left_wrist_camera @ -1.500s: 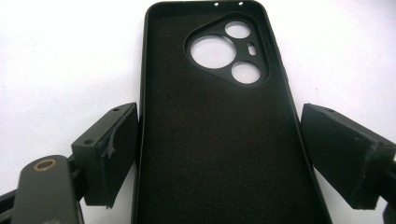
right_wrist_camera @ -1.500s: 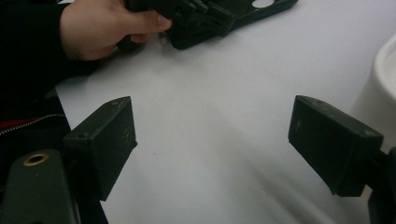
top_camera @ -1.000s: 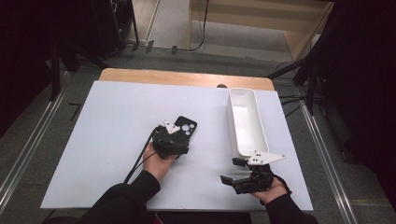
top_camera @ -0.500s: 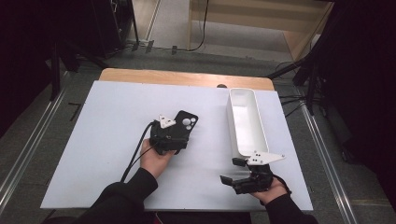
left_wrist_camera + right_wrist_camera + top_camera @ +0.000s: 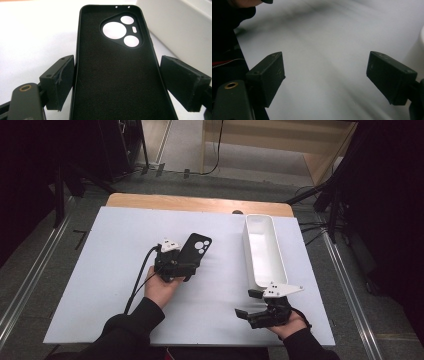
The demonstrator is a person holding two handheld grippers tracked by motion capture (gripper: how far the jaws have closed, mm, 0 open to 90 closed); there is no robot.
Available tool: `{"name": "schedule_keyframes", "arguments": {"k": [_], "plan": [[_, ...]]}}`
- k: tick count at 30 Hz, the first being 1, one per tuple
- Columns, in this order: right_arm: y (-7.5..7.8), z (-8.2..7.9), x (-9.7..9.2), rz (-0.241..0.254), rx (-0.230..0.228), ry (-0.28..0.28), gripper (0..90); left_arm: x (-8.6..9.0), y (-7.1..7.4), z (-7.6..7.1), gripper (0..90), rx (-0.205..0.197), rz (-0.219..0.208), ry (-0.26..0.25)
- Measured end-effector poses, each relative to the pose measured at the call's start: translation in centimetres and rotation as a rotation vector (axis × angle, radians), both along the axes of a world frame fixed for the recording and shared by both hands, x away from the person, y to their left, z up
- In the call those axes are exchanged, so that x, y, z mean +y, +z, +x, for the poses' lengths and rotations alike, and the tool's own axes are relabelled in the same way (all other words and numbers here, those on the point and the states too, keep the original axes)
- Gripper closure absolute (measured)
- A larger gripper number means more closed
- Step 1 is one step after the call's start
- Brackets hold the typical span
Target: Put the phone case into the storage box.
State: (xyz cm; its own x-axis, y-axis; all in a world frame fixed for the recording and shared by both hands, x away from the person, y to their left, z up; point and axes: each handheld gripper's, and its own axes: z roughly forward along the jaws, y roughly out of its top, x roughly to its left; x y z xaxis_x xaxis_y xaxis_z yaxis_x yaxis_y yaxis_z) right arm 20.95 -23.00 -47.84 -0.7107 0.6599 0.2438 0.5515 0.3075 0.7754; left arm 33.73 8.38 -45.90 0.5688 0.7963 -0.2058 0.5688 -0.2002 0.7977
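A black phone case (image 5: 196, 248), hollow side up with its camera cutouts at the far end, sits between the jaws of my left gripper (image 5: 186, 265) at the middle of the white table (image 5: 100, 270). In the left gripper view the case (image 5: 115, 57) fills the gap and both pads (image 5: 61, 80) press its long edges; the left gripper (image 5: 117, 77) is shut on it. My right gripper (image 5: 246, 303) rests near the front right edge. It stands open (image 5: 325, 72) with only bare table between its pads.
A long white bin (image 5: 248, 251) stands lengthwise at the right, just beyond the right gripper, and its wall (image 5: 180, 22) lies close to the right of the case. A wooden strip (image 5: 200, 202) edges the table's far side. Cables trail from both grippers.
My left hand has risen and shifted a little left and toward the far side, carrying the phone case with it. The right hand has kept still.
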Motion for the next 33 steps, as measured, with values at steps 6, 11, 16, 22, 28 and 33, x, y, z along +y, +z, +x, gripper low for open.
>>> {"name": "schedule_keyframes", "arguments": {"k": [6,11,16,22,28,33], "plan": [[0.1,-0.1,0.2,0.001,-0.009,0.0,13.5,0.6,0.8,-0.2,14.3,-0.002,-0.042,-0.015],[0.2,-0.1,0.2,0.003,-0.012,-0.005,13.5,1.1,1.3,-0.3,14.4,0.003,-0.07,-0.03],[0.4,-0.3,0.4,0.004,-0.021,0.001,13.5,1.5,1.6,-0.6,14.3,0.0,-0.098,-0.043],[0.7,-0.4,0.8,0.003,-0.028,0.005,13.5,2.2,1.2,-0.8,14.4,0.02,-0.149,-0.033],[1.0,-0.4,1.2,0.002,-0.024,0.006,13.5,2.6,0.9,-1.2,14.3,0.021,-0.153,-0.024],[1.4,-0.3,1.4,0.012,-0.027,-0.002,13.5,2.8,0.9,-1.6,14.4,0.015,-0.165,-0.018]]}}
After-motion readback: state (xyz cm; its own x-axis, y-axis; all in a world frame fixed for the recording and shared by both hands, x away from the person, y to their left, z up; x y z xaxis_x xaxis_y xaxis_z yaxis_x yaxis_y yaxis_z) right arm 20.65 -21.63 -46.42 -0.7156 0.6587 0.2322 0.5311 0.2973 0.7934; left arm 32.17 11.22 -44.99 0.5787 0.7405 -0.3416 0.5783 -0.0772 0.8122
